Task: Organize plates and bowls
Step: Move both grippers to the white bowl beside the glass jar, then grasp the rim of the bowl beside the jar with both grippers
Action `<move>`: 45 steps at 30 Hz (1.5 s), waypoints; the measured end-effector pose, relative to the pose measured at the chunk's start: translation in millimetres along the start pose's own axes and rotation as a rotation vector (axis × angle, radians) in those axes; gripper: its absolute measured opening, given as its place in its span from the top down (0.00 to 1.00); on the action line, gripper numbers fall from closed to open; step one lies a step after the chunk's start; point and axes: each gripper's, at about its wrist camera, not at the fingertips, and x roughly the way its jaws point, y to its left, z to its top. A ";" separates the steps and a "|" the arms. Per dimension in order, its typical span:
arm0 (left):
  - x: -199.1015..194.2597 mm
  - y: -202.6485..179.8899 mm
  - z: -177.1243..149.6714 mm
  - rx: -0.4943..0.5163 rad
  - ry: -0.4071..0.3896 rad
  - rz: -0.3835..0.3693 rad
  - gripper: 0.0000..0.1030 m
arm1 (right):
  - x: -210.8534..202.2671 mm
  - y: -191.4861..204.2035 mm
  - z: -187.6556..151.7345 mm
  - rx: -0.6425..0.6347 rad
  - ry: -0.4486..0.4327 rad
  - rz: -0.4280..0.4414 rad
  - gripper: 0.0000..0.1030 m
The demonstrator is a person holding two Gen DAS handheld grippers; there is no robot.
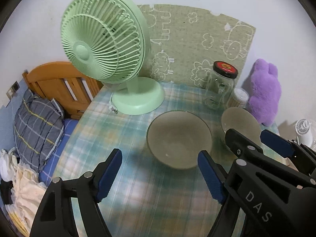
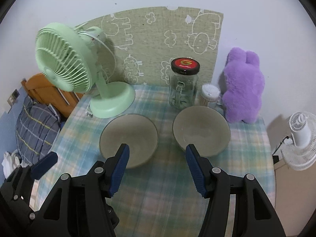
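The left gripper [image 1: 160,169] points steeply downward with its blue-padded jaws spread wide and nothing between them. The right gripper [image 2: 157,169] is angled down the same way, its jaws parted somewhat less and equally empty. The two sit close side by side: in the left wrist view the right gripper's black frame and blue pads reach in from the right edge, and in the right wrist view one left finger shows at the lower left
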 end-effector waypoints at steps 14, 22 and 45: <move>78.2 1.3 14.0 0.012 0.048 0.025 0.36 | 86.9 3.1 18.4 -0.016 0.059 0.014 0.39; 107.4 4.5 9.8 0.004 0.097 0.048 0.51 | 119.2 5.7 17.9 -0.030 0.084 0.018 0.54; 115.8 5.9 4.3 0.008 0.149 0.085 0.87 | 133.5 10.2 12.4 -0.041 0.122 -0.025 0.82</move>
